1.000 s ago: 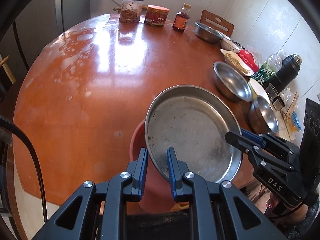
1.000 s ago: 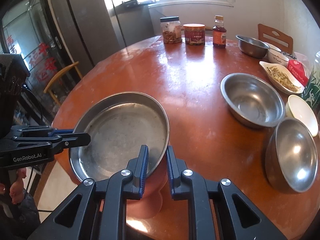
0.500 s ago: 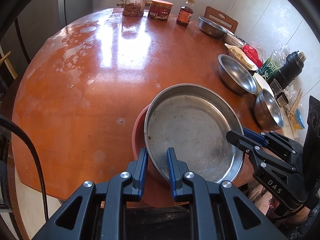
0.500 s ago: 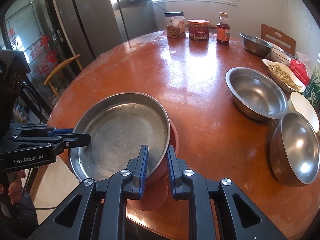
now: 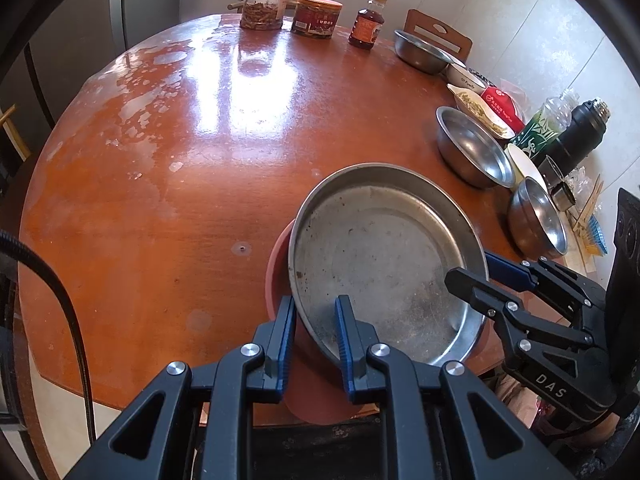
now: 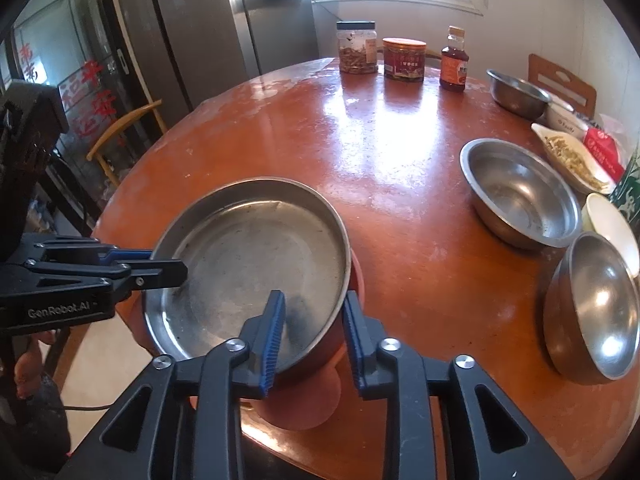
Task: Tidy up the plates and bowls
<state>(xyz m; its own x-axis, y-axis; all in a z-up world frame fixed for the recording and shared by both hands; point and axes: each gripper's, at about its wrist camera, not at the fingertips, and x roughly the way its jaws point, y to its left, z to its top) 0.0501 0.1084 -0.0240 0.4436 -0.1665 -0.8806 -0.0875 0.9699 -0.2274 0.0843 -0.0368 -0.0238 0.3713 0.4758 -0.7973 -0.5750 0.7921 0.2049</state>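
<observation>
The steel plate (image 5: 384,264) sits on a red bowl (image 5: 280,276) at the near edge of the round desk (image 5: 180,160), and the left tool (image 5: 312,336) is clenched on the plate's near rim. Only the right wrist view shows the right tool (image 6: 314,334) with jaws opening, straddling the plate's rim with its pads off the metal. That view also takes in a chair (image 6: 120,136) beyond the desk's left edge. The desk's middle lies bare, while steel bowls (image 6: 520,196) crowd its right side.
</observation>
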